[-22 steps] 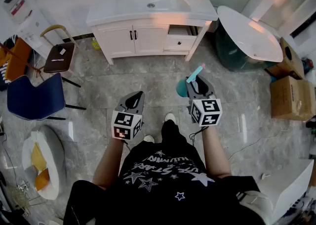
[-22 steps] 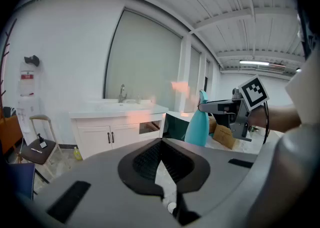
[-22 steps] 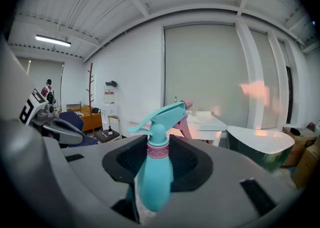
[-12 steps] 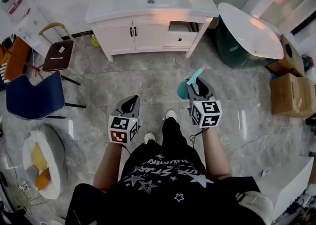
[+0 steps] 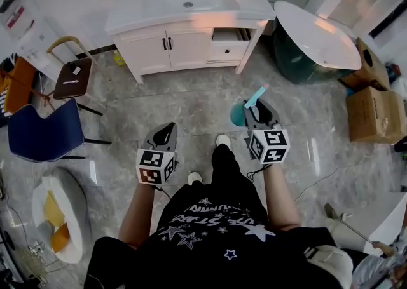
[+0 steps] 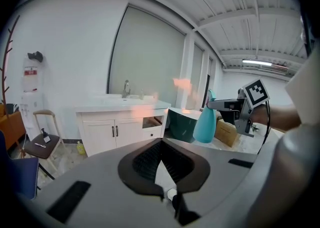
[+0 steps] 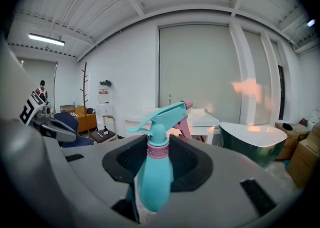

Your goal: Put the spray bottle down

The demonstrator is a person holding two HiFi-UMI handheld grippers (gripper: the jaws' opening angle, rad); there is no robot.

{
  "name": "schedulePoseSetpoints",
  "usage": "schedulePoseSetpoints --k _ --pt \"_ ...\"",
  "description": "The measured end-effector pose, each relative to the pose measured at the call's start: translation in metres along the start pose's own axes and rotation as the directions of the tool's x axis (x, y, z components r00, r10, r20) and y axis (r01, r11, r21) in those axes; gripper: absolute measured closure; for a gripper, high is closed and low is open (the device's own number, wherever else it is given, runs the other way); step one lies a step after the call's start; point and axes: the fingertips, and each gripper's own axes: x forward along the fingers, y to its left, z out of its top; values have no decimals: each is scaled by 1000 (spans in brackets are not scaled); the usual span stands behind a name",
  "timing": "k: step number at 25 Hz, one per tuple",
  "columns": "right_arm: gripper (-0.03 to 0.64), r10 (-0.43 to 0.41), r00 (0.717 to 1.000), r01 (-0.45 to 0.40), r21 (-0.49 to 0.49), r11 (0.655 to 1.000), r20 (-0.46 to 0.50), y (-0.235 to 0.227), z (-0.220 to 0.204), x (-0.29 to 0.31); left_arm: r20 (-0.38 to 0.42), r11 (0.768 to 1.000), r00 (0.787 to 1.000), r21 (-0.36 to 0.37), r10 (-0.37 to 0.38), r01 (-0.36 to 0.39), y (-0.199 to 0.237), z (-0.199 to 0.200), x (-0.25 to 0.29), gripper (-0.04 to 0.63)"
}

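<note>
A teal spray bottle with a pink collar and pink nozzle stands upright between the jaws of my right gripper, which is shut on its body. In the head view the spray bottle hangs above the grey tiled floor, held by the right gripper in front of the person's right arm. My left gripper is level with it on the left, shut and holding nothing. From the left gripper view, the left gripper's pads meet at the tip, and the spray bottle shows at the right.
A white vanity with a sink and a half-open drawer stands ahead. A white oval top on a green base is to its right, with cardboard boxes beyond. A blue chair and brown stool stand at left.
The left gripper has drawn slightly back and to the left, toward the body. The right gripper keeps the bottle in much the same place. The vanity has slid a little left in view.
</note>
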Motion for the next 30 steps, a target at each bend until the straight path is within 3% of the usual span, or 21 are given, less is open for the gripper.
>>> schedulePoseSetpoints --k 5,12,24,30 --pt "471 -25 1000 25 26 999 -5 -23 -1 18 -2 1000 1000 8 -8 8 -2 10 21 580" --pt "471 6 1000 -6 49 999 3 -51 7 77 -33 1000 999 -5 13 -13 10 20 70 580" --pt "471 80 996 -81 57 995 26 -175 56 212 -13 999 999 20 50 -50 9 121 240 580" --pt "471 110 993 -112 55 992 28 -231 66 254 -7 997 997 19 78 -78 -1 147 303 580"
